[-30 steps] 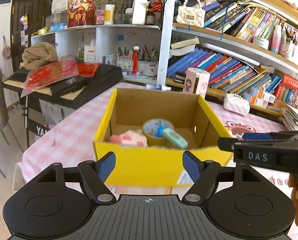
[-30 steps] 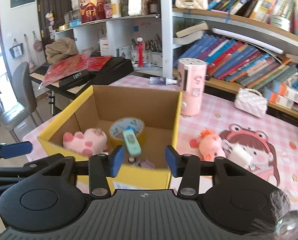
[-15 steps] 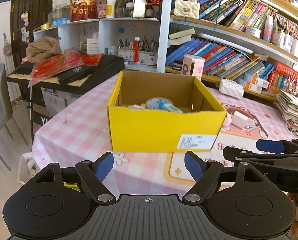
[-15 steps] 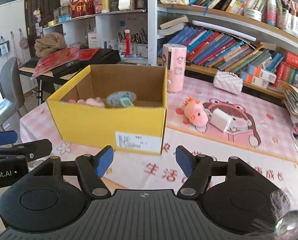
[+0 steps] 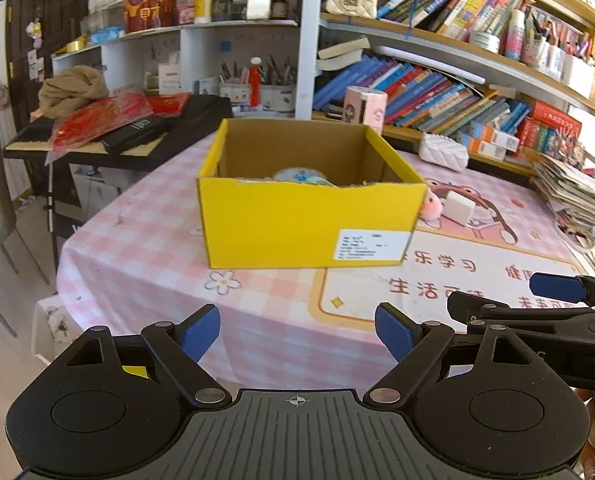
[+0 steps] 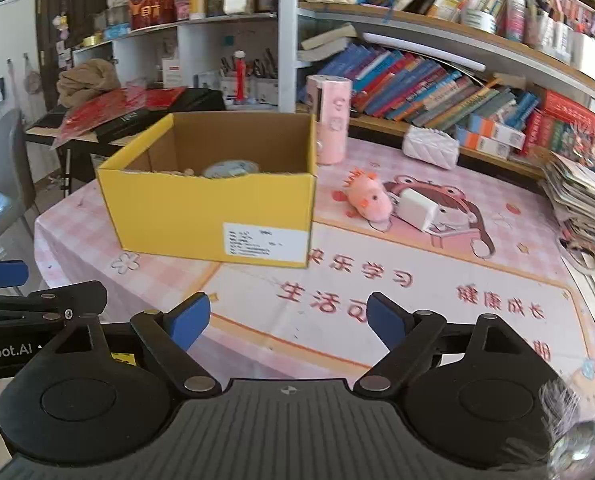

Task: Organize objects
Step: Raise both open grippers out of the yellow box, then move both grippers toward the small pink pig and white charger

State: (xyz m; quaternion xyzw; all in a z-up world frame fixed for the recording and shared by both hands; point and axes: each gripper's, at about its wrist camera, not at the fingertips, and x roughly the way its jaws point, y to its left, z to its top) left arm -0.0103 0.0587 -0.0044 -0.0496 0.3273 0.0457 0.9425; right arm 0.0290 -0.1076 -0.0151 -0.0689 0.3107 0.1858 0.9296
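Note:
A yellow cardboard box (image 5: 309, 224) (image 6: 213, 216) stands on the pink checked tablecloth, with a tape roll (image 5: 297, 176) (image 6: 229, 169) just showing above its rim. To its right lie a pink plush toy (image 6: 367, 200) (image 5: 431, 206) and a white charger (image 6: 415, 210) (image 5: 457, 208) on the cartoon mat. My left gripper (image 5: 297, 330) hangs near the table's front edge, short of the box, its jaws opening with nothing between them. My right gripper (image 6: 287, 318) hovers over the mat's near part, jaws also opening and empty.
A pink cylinder (image 6: 331, 120) and a white quilted purse (image 6: 429, 146) stand behind the box. Stacked magazines (image 6: 581, 196) and a tape ring (image 6: 581, 254) sit at the right edge. Bookshelves fill the back; a keyboard (image 5: 129, 136) and a chair (image 6: 5, 184) are left.
Both grippers have drawn back from above the box to the table's near side, so the box looks smaller and farther. The right jaws have spread much wider; the left jaws slightly.

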